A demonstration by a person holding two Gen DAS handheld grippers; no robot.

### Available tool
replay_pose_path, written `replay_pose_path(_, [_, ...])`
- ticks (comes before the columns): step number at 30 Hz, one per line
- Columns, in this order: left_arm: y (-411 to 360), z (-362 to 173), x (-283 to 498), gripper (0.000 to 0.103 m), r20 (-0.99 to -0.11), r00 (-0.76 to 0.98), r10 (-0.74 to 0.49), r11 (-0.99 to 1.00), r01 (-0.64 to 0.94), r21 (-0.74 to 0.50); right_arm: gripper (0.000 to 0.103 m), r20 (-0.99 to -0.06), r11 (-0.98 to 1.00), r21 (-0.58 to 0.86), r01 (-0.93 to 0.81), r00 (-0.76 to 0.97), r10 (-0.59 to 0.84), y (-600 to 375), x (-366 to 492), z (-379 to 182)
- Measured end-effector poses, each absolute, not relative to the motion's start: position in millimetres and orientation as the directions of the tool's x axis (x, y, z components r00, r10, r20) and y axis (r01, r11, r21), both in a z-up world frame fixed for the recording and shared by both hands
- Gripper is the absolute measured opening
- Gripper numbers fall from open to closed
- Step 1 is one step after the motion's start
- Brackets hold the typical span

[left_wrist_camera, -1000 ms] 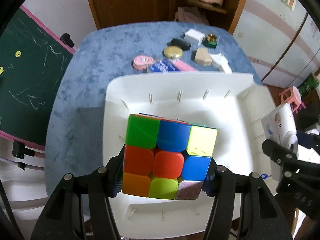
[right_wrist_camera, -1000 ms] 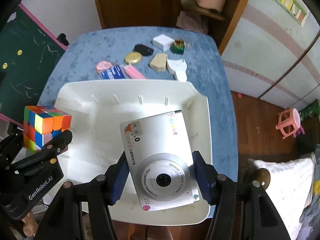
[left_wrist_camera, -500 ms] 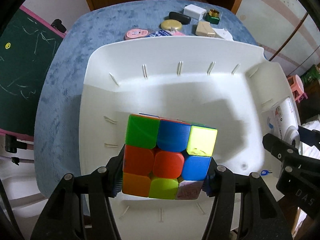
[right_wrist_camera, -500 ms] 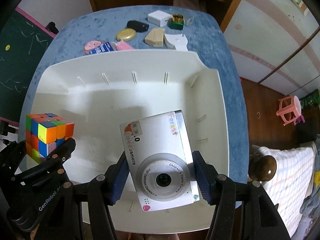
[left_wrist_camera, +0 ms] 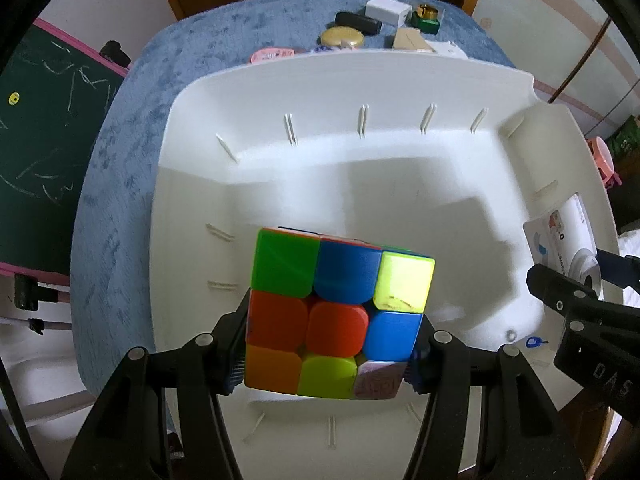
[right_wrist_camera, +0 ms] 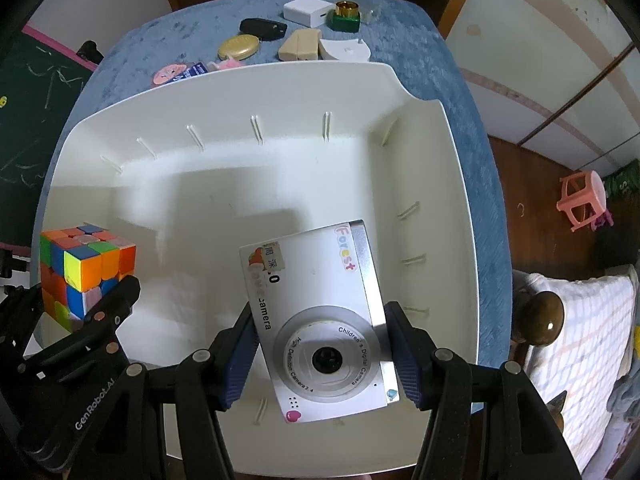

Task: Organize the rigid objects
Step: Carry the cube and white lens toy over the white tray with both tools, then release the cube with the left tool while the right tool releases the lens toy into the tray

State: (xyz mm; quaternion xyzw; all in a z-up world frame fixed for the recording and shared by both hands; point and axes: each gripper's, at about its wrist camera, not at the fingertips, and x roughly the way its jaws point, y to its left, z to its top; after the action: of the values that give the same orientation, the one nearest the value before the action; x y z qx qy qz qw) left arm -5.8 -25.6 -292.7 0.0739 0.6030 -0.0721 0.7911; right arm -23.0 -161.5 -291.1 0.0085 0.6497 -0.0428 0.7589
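My left gripper [left_wrist_camera: 326, 356] is shut on a multicoloured puzzle cube [left_wrist_camera: 336, 312] and holds it inside the left part of a large white bin [left_wrist_camera: 360, 80]. The cube also shows in the right wrist view [right_wrist_camera: 84, 268]. My right gripper [right_wrist_camera: 324, 360] is shut on a white children's digital camera [right_wrist_camera: 320, 320] and holds it over the right part of the white bin [right_wrist_camera: 452, 184]. The camera's edge shows at the right of the left wrist view [left_wrist_camera: 568, 236].
The bin stands on a blue-covered table [left_wrist_camera: 224, 36]. Behind it lie small items: a white box [right_wrist_camera: 308, 10], a green and gold item [right_wrist_camera: 345, 16], a black case [right_wrist_camera: 264, 29], a gold oval [right_wrist_camera: 239, 47], a beige block [right_wrist_camera: 300, 44], a pink tag [right_wrist_camera: 170, 74]. A chalkboard [left_wrist_camera: 36, 128] stands left.
Both grippers have moved forward and down into the bin with their loads. The bin looks larger and the small items sit nearer the top edge.
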Motion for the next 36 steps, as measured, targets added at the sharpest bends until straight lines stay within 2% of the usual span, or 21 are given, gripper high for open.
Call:
replay_pose_path(18, [-28,-302,-6,0.064,-0.982,0.19,0.022,0.976,0.21,0.062,0.063,-0.993,0.997,-0.011,0.072,0.119,-0.02,-162,-23,-302])
replay_pose_path(22, [-30,-289,-7,0.065,-0.971,0.239,0.02,0.974,0.213,0.073,0.063,-0.99,0.998,-0.018,0.065,0.139,-0.027,-162,-24,-297])
replay_pose_path(26, [-34,-274,-8,0.085,-0.956,0.294,0.017,0.972,0.219,0.085,0.063,-0.99,0.998,-0.012,0.063,0.138,-0.021,-160,-26,-297])
replay_pose_path(36, [-31,-258,-6,0.086,-0.944,0.326,0.045,0.97,0.211,0.119,0.063,-0.986,0.997,0.005,0.072,0.168,-0.008,-167,-23,-286])
